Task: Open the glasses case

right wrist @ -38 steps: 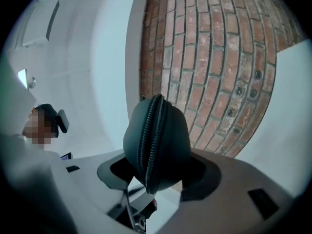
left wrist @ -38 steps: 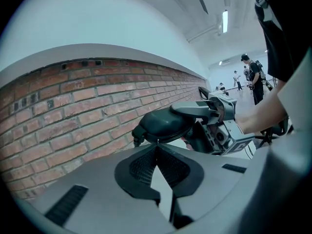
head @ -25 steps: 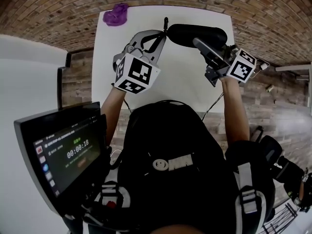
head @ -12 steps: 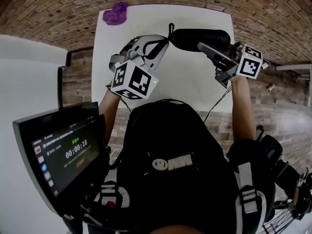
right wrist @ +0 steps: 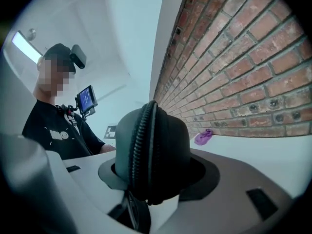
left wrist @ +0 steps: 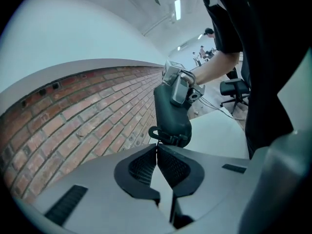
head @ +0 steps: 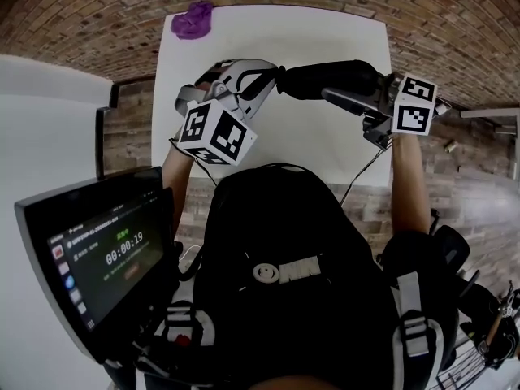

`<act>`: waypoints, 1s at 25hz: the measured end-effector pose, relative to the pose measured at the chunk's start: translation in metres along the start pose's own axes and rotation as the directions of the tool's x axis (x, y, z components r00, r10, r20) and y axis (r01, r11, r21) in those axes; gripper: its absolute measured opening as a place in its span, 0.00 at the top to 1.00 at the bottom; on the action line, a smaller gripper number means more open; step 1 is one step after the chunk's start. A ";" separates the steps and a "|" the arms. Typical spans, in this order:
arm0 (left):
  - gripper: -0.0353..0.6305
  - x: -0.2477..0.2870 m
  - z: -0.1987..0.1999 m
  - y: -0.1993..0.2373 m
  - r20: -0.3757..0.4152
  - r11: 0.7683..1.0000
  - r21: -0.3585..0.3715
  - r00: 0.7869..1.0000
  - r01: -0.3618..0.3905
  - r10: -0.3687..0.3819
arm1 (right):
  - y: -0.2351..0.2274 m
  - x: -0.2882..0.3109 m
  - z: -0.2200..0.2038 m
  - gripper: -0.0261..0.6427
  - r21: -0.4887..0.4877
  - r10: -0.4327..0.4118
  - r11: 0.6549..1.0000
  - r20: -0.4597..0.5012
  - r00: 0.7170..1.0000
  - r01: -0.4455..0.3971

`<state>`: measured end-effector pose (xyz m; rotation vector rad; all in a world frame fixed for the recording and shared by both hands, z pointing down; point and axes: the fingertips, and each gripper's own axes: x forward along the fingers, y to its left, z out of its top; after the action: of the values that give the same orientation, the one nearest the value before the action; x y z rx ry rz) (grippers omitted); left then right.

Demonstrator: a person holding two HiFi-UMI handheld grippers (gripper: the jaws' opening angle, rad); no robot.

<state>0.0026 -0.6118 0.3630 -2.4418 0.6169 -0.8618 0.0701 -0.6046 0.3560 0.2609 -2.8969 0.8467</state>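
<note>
The white table [head: 341,149] lies beneath the glasses case [head: 325,78], lifted clear so its zip can run. Right gripper [right wrist: 151,179] clamps the case's right end as an anchor; left gripper [left wrist: 157,152], at its left end, is pinched tight on the zip pull [left wrist: 163,136].

Black glasses case [head: 329,78] — zipped, aloft

White table [head: 317,136] beside a brick wall [head: 97,23], crumpled purple cloth [head: 192,21] near its far left corner.
</note>
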 end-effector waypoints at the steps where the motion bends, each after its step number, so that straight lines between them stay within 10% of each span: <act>1: 0.94 0.001 -0.001 -0.003 -0.012 1.000 0.017 1.000 0.012 -0.012 | 0.000 0.002 -0.003 0.61 -0.018 -0.010 1.000 -0.031 0.999 0.010; 7: 0.94 0.005 -0.011 -0.012 -0.064 0.997 0.054 0.997 0.050 -0.046 | -0.002 0.011 -0.012 0.61 -0.071 -0.051 0.997 -0.130 0.990 0.042; 11: 0.90 0.009 -0.027 0.013 -0.036 0.991 -0.105 0.996 -0.083 0.079 | -0.024 0.015 -0.004 0.61 0.051 -0.122 0.991 -0.017 0.992 0.123; 16: 0.50 0.013 -0.024 0.010 0.004 0.973 -0.229 0.999 -0.030 0.032 | -0.068 0.019 -0.004 0.61 0.182 -0.354 0.921 0.025 0.935 0.344; 22: 0.41 0.036 -0.017 -0.006 -0.076 0.999 0.016 0.997 -0.027 0.029 | -0.046 0.064 -0.001 0.60 0.150 -0.284 0.946 -0.050 0.958 0.288; 25: 0.43 0.042 -0.017 -0.016 -0.089 1.000 0.028 0.996 0.008 -0.005 | -0.043 0.067 -0.008 0.60 0.066 -0.295 0.950 -0.124 0.947 0.305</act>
<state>0.0245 -0.6272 0.4025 -2.3920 0.6240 -0.9793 0.0135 -0.6449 0.3960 0.6236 -2.6263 0.8970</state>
